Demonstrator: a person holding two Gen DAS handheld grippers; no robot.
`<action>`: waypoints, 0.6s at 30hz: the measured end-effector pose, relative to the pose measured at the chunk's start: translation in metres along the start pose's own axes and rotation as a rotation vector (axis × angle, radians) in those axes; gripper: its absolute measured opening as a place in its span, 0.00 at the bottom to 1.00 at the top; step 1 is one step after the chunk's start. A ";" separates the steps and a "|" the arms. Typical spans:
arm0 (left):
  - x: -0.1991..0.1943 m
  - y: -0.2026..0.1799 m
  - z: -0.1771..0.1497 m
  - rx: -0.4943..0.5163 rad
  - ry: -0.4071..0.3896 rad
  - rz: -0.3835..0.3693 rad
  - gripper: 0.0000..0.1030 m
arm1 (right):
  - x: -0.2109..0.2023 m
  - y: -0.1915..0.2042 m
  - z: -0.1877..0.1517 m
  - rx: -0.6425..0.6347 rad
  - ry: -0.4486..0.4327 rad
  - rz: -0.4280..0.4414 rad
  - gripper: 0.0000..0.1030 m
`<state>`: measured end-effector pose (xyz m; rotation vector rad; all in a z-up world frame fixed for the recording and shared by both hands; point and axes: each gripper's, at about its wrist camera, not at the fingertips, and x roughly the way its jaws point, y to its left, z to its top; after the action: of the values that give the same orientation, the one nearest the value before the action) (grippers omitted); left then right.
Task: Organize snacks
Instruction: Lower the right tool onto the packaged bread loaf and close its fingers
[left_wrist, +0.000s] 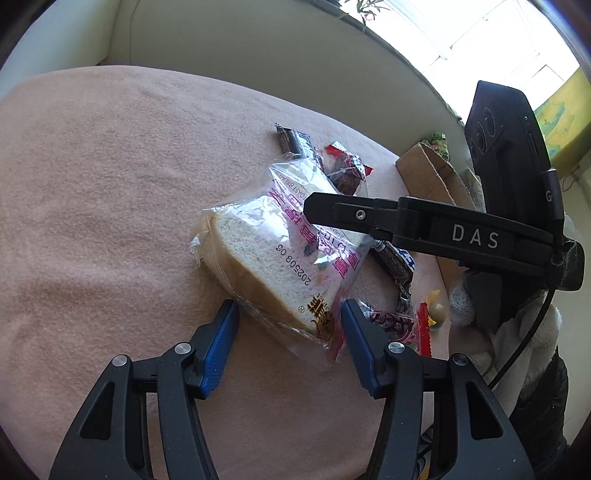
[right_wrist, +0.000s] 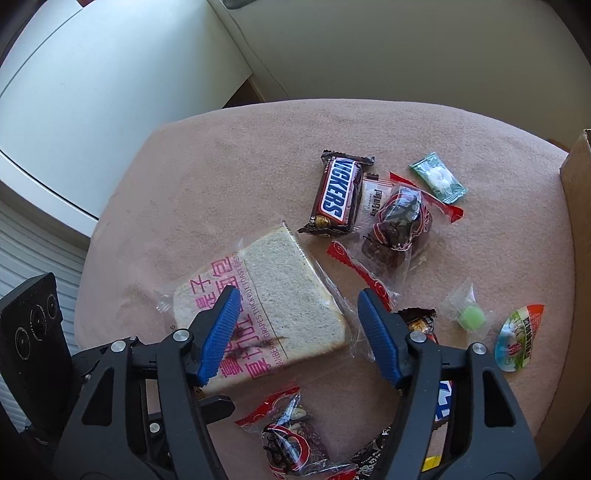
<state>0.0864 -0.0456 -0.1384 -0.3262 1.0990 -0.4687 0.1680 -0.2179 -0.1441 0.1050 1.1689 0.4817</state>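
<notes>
Both grippers, left (left_wrist: 290, 314) and right (right_wrist: 295, 325), straddle the bagged bread (right_wrist: 266, 310) lying near-centre on the pink cloth (right_wrist: 229, 155), jaws half open and apparently gripping nothing; pinching only the slack wrapper could let the slice slip.

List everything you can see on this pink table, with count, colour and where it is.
bread slice bag: one, white bread in clear wrap with pink print, centre of pink cloth.
Snickers bar: one, brown, beyond the bread.
beige packet: one, under the Snickers' right edge.
red-and-clear date packs: two in full view, one right of the Snickers, one at the near edge.
green packet: one, far right.
green candy: one, clear wrap, right.
jelly cup: one, right.
cardboard box: one, brown, right edge.
left tongs: blue pads straddling the bread's corner.
right tongs: blue pads over the bread.
</notes>
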 end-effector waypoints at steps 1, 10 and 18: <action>0.000 -0.001 0.000 0.010 -0.010 0.017 0.54 | 0.000 -0.001 0.000 0.004 0.000 0.011 0.67; -0.009 0.015 -0.001 0.095 -0.061 0.114 0.52 | -0.004 0.007 -0.015 -0.012 0.040 0.092 0.64; -0.007 0.014 -0.001 0.126 -0.080 0.155 0.49 | 0.008 0.000 -0.015 0.040 0.023 0.137 0.62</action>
<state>0.0856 -0.0302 -0.1399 -0.1461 1.0039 -0.3815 0.1569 -0.2167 -0.1568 0.2159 1.1985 0.5820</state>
